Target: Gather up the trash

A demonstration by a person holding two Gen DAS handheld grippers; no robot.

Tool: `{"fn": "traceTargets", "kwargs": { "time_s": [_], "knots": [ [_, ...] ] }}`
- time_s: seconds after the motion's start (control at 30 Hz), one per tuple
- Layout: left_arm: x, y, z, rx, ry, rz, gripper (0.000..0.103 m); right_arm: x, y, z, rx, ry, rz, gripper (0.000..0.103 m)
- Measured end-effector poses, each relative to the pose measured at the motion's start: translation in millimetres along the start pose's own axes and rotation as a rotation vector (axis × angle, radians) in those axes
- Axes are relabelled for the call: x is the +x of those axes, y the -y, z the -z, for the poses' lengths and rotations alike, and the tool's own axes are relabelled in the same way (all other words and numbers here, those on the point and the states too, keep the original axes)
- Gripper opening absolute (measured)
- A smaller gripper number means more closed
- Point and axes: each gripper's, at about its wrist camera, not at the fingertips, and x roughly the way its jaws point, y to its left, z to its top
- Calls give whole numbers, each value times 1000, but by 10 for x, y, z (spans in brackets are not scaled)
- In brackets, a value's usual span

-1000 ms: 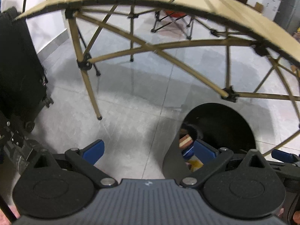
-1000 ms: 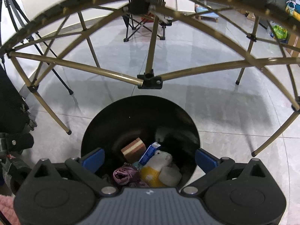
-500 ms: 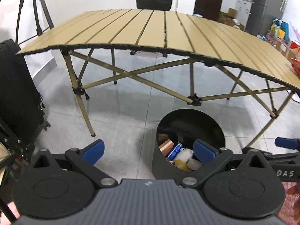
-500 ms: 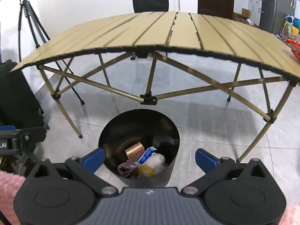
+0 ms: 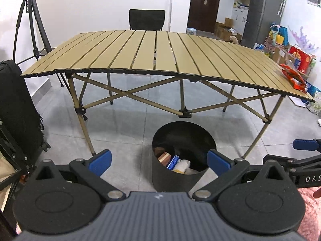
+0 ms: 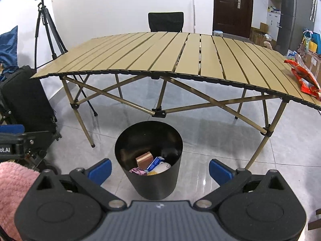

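Note:
A black round trash bin (image 6: 148, 182) (image 5: 176, 182) stands on the floor in front of the tan slatted folding table (image 6: 160, 54) (image 5: 152, 52). Inside it lie a brown block (image 6: 144, 158), a blue-and-white carton (image 6: 154, 163), a purple wrapper (image 6: 136, 170) and a yellow-white piece. A red snack bag (image 6: 304, 78) (image 5: 293, 77) lies on the table's right end. My right gripper (image 6: 160, 170) is open above and in front of the bin, holding nothing. My left gripper (image 5: 159, 160) is open and empty too, to the bin's left.
A black case (image 5: 18, 112) (image 6: 30, 100) stands at the left beside a tripod (image 6: 47, 26). A black chair (image 5: 146, 19) sits behind the table. Boxes and bags crowd the far right by a grey cabinet (image 5: 258, 12). A pink sleeve (image 6: 14, 190) shows at the lower left.
Both grippers have risen and pulled back from the bin, so the whole tabletop and the red bag now show. Both stayed open.

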Motion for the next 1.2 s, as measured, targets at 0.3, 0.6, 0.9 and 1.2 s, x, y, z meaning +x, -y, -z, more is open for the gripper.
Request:
{"fn": "traceTargets", "kwargs": {
  "time_s": [0.3, 0.6, 0.9, 1.2],
  "knots": [
    [-173, 68, 76, 17, 22, 17, 103, -181, -20, 84, -6, 10, -11, 103],
    [-200, 79, 87, 20, 28, 15, 103, -207, -34, 110, -7, 11, -15, 103],
    [-207, 67, 81, 21, 32, 22, 103, -225, -50, 103, -11, 16, -13, 103],
    [-207, 70, 87, 21, 38, 39, 103, -229, -53, 108, -13, 18, -11, 103]
  ]
}}
